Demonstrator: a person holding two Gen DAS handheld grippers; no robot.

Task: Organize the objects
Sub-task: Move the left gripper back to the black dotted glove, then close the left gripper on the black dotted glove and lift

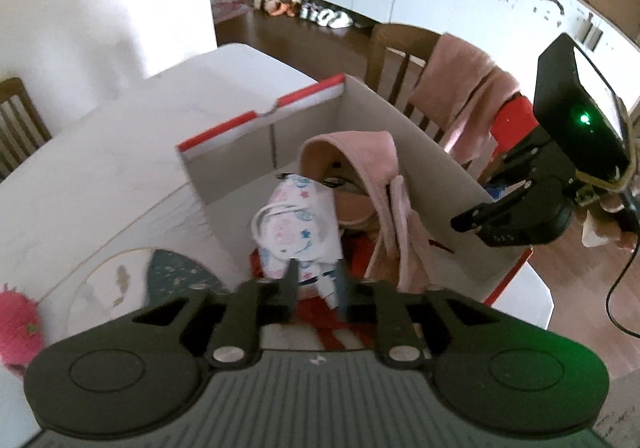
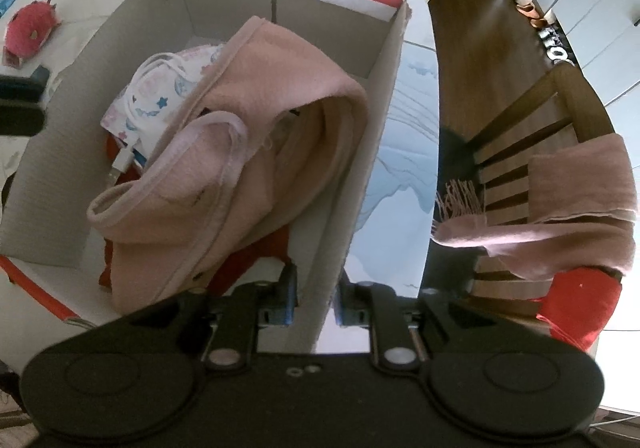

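- The cardboard box (image 2: 356,152) is standing on the white table (image 1: 100,152), and it is already holding a pink cloth (image 2: 256,120), a patterned pouch (image 1: 296,228) with a white cable (image 2: 132,152), and something red underneath.
- The left gripper (image 1: 316,280) is hanging over the near end of the box with its jaws a little apart. The pouch is lying just past the tips, but nothing is pressed between them, so I am judging that the pouch is resting in the box and not in a grip.
- The right gripper (image 2: 314,300) is straddling the right wall of the box, one finger inside and one outside. The jaws are narrow, but whether the pads are really pressing the cardboard I cannot tell.
- To do this step well, the right gripper should be steadying the wall while the left one is lifting straight up, so that the cable loop is not catching on a finger.
- The pink cloth is standing high and leaning on the right wall; pushing it down flat would be leaving more room.
- A pink plush toy (image 2: 30,30) is lying on the table outside the box, well apart from it, and it seems to be a good next thing to bring in.
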